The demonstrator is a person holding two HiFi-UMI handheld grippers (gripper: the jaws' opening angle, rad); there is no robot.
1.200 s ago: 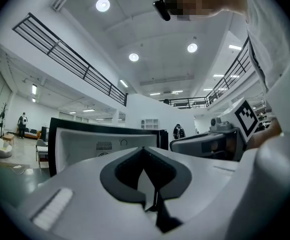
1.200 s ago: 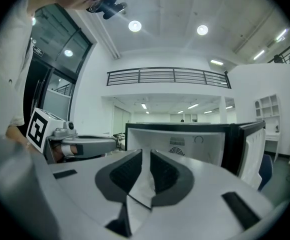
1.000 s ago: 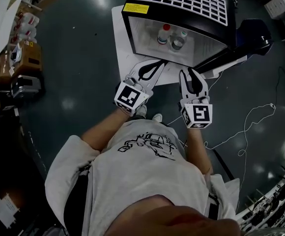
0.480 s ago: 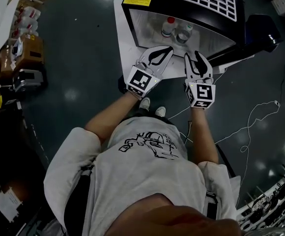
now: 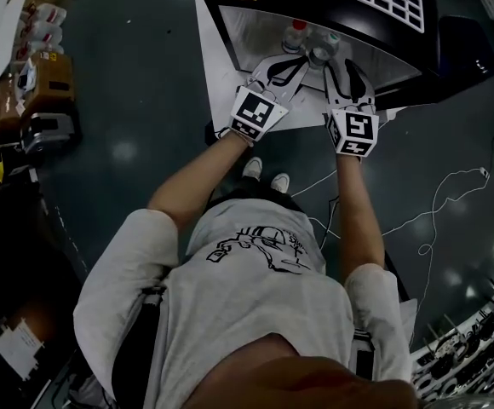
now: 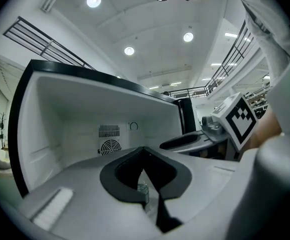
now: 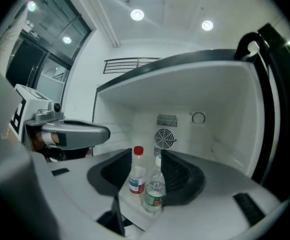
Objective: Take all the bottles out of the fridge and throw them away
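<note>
The floor [image 5: 136, 75] here is dark and glossy, throwing back the ceiling lights as pale blobs. At the far side a small black fridge [image 5: 332, 5] sits on a white sheet [image 5: 215, 83]. Its door [image 5: 460, 49] is swung open to the right. The inside is plain white, with a round fan grille [image 7: 165, 138] on the back wall. Cardboard boxes [image 5: 47, 79] are piled off to the left, and a thin white cable [image 5: 434, 220] trails over the floor on the right. The person [image 5: 255, 296] stands right in front of the fridge with both arms stretched forward.

I count one fridge, two bottles and two grippers. Both bottles stand upright and close together on the fridge's white bottom. A red-capped bottle [image 7: 136, 173] is on the left and a little farther in. A green-labelled bottle [image 7: 155, 189] of clear plastic is just to its right and nearer.

The left gripper [image 5: 295, 61] reaches into the fridge mouth with its jaw tips meeting. Its tips are just on the near side of the red-capped bottle, and whether they touch it I cannot tell. The right gripper [image 5: 347, 68] is at the mouth too, to the right. Its jaws stand apart and have just been opening. In the right gripper view both bottles show in the gap, just past the tips, with neither pad pressing on them.
</note>
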